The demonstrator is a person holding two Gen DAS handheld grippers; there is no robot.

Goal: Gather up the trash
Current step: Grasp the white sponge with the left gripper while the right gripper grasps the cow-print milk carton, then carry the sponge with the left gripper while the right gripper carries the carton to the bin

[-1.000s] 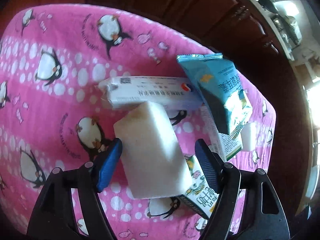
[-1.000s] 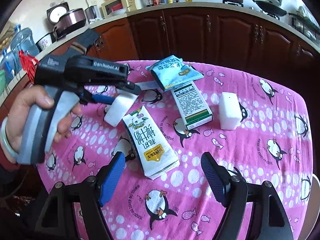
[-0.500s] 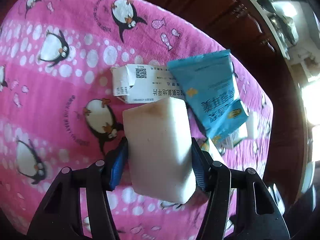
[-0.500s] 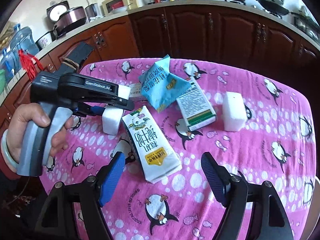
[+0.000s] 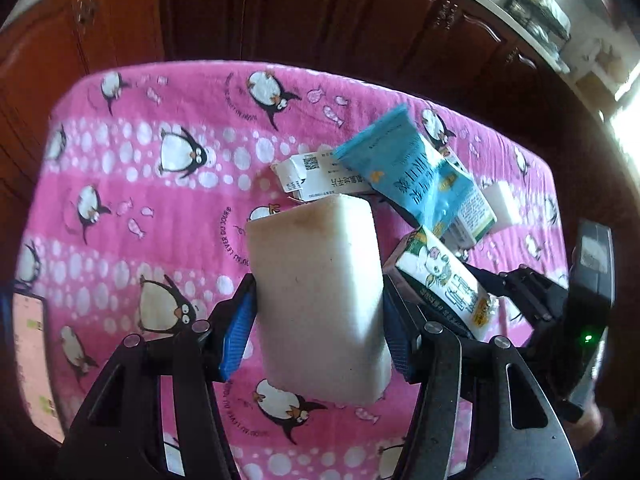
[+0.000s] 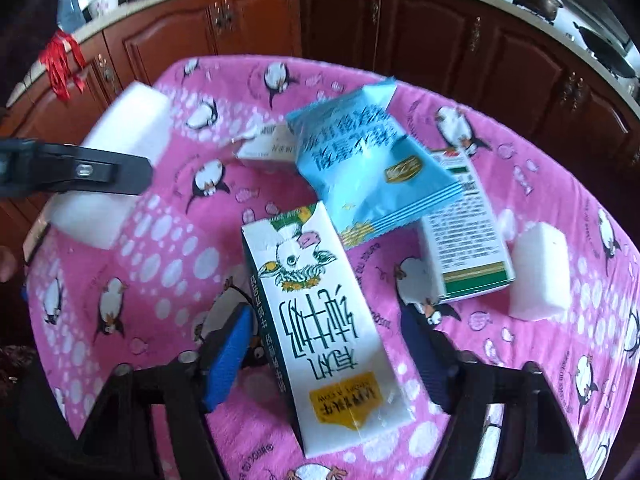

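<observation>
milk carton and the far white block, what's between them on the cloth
In the right wrist view, the green-and-white box lies between the milk carton and white block.

two white foam blocks, three cartons, one blue snack bag, two grippers

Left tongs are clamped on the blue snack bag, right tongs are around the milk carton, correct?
Not quite. The left tongs are clamped on the white foam block, not the blue snack bag, which lies loose on the pink tablecloth; the left wrist view shows it. The right tongs are around the milk carton and have just been closing.
</observation>
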